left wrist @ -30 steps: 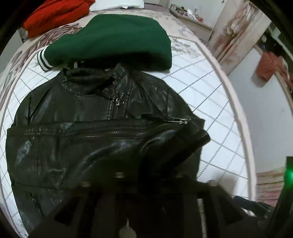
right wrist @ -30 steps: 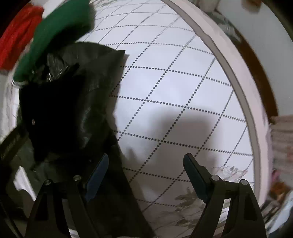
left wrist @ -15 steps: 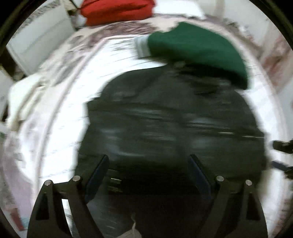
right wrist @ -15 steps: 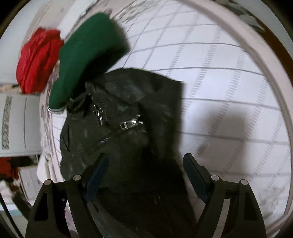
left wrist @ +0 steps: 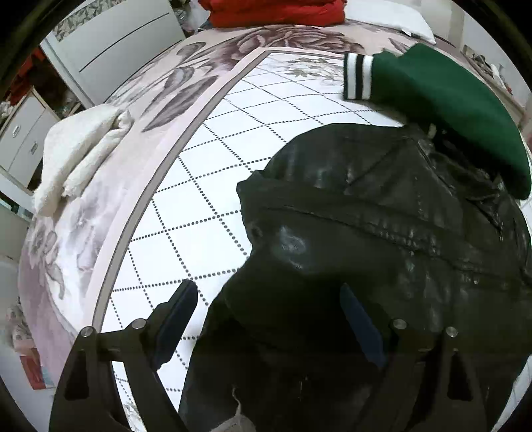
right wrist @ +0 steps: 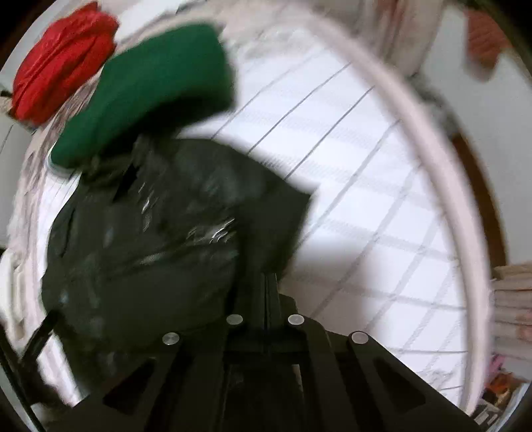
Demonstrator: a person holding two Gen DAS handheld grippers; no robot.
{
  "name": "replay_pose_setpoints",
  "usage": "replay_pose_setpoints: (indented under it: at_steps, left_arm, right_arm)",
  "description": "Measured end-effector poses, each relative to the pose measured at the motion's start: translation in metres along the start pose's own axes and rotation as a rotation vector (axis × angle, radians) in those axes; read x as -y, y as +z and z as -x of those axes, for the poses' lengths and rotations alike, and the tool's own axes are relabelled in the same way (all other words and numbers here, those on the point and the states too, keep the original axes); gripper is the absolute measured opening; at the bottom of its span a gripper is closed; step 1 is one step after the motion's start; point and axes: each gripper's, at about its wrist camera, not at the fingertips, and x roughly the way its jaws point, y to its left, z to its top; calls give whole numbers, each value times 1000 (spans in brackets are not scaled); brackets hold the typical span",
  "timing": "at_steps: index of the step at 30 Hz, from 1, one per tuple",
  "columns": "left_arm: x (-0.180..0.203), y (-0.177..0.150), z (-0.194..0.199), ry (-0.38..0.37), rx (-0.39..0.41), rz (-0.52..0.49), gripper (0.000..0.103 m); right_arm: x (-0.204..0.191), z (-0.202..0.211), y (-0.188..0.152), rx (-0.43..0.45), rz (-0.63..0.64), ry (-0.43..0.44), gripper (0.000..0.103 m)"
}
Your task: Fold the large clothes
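Looking through left wrist view: left gripper [left wrist: 267, 310] spread wide, nothing pinched, fingers [left wrist: 176, 314] straddling the lower left edge of the black leather jacket [left wrist: 382, 232]. Jacket lying folded on the white quilted bedspread with dotted diamond grid [left wrist: 199, 186], collar end tucked against the folded green knit garment with white-striped cuff [left wrist: 442, 99]. Red folded garment [left wrist: 276, 11] at the far end of the bed, folded white fleece blanket [left wrist: 76, 146] on the floral border at left. Versus 1.0 s ago: then closed on the jacket with fingers hidden under leather, now released and swung left, so far more bare bedspread visible. Sharper than the blur at 0.5 s ago.

Right wrist view, motion-blurred: right gripper [right wrist: 266, 289] pressed together, fingers meeting at the jacket's [right wrist: 149, 232] right edge; looks pinched on the leather, blur makes the exact contact hard to confirm. Green garment [right wrist: 149, 89] and red garment [right wrist: 60, 59] beyond the jacket. Versus 0.5 and 1.0 s ago: was spread wide over the jacket edge, now closed.
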Motion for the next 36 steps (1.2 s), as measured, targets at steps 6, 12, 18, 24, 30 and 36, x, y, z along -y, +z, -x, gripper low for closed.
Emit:
replay_pose_setpoints:
  at_steps: [6,12,18,24,30,36]
  left_arm:
    - [-5,15,-42,-15,-82,43,103]
    - [-3,26,-59,-78,-107,63,103]
    - [7,23,-33,-8,-63,-27,103]
    - [5,13,-25,24,-58,-43,103]
    - [8,17,-53,-27,-111,-1,103]
    - [15,14,-32,-64,-100,-27,103]
  right_arm:
    - [32,-44,9,-197,-196,269,2]
    - [12,-46,17,-173,-155,412,56]
    - [-21,-84,11,-244,-9,279,9]
    - [-12,-41,3,-105,-94,229,3]
    - [-1,-83,1,-274,-114,183,5]
    - [37,-74,-1,-257,-248,370,60]
